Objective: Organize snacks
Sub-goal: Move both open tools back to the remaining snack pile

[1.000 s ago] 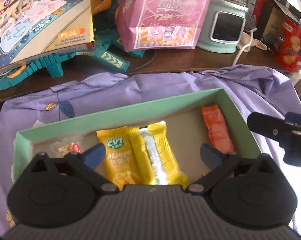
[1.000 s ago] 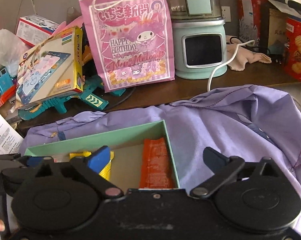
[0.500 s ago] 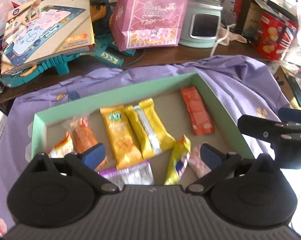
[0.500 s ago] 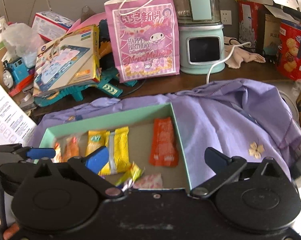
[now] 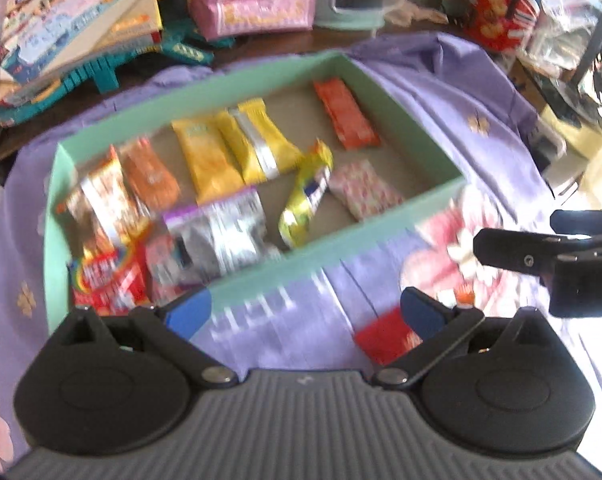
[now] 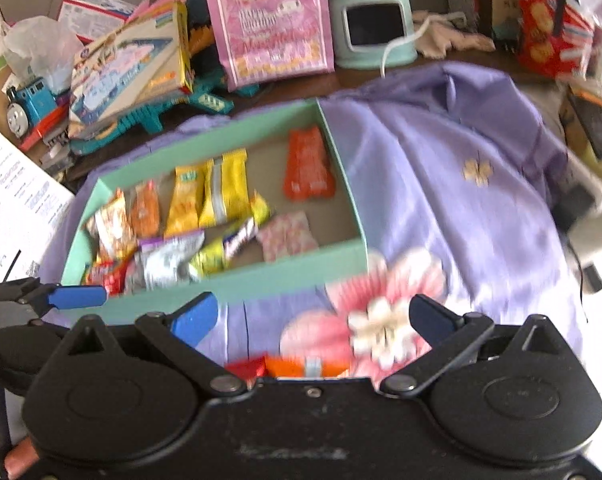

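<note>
A mint green box (image 5: 393,76) (image 6: 341,258) lies on a purple flowered cloth (image 5: 441,92) and holds several snack packets: yellow bars (image 5: 257,144), an orange packet (image 5: 347,114) (image 6: 307,168), a silver packet (image 5: 221,236), a pink packet (image 5: 365,196). A red packet (image 5: 381,340) lies on the cloth outside the box, close to my left gripper's right finger. Red and orange packets (image 6: 293,366) lie just in front of my right gripper. My left gripper (image 5: 305,314) is open and empty. My right gripper (image 6: 313,318) is open and empty, and also shows in the left wrist view (image 5: 541,256).
Behind the box stand a pink gift bag (image 6: 269,20), a mint appliance (image 6: 373,28), a toy box (image 6: 133,64), teal toy parts (image 6: 173,112), a blue toy train (image 6: 29,100) and a red biscuit tin (image 6: 549,32). White paper (image 6: 13,208) lies at the left.
Both grippers have pulled back toward me from the box. More of the box and the cloth in front of it shows, with loose packets now in view.
</note>
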`<state>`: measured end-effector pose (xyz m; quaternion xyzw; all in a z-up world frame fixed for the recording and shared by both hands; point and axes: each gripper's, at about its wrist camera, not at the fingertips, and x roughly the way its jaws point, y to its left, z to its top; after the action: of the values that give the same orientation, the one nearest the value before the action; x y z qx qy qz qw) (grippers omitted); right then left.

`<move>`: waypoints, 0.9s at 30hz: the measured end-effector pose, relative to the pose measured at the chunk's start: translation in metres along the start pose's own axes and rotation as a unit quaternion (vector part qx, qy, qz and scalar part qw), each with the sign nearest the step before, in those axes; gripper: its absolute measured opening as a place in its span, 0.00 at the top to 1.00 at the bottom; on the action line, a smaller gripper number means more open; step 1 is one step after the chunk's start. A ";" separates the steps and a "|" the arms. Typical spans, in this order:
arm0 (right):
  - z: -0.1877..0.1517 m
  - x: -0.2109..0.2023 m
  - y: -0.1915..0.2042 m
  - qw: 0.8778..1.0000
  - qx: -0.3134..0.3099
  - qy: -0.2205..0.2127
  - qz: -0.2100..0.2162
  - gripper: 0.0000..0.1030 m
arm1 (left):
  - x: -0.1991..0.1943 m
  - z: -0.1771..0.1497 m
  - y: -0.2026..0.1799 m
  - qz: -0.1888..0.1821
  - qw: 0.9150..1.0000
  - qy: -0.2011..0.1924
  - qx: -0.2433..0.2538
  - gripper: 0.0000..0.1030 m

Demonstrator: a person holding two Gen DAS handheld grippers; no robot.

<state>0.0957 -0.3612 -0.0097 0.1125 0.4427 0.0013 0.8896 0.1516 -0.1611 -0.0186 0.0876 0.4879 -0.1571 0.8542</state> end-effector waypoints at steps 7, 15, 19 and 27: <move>-0.036 0.002 -0.019 0.999 0.039 0.020 -0.021 0.00 | 0.011 -0.028 -0.020 0.001 0.999 0.025 0.025 0.00; -0.058 -0.006 -0.054 0.994 0.107 0.022 -0.025 0.08 | 0.009 -0.042 -0.051 -0.054 0.996 0.039 0.059 0.00; -0.066 -0.007 -0.059 0.992 0.119 0.026 -0.021 0.13 | 0.013 -0.047 -0.063 -0.061 0.995 0.042 0.065 0.01; -0.068 0.003 -0.053 0.992 0.120 0.037 -0.008 0.20 | 0.014 -0.043 -0.051 -0.086 0.995 0.030 0.040 0.65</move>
<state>0.0385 -0.3992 -0.0629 0.2147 0.4731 -0.0545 0.8527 0.1050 -0.1987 -0.0524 0.0841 0.5120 -0.2466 0.8185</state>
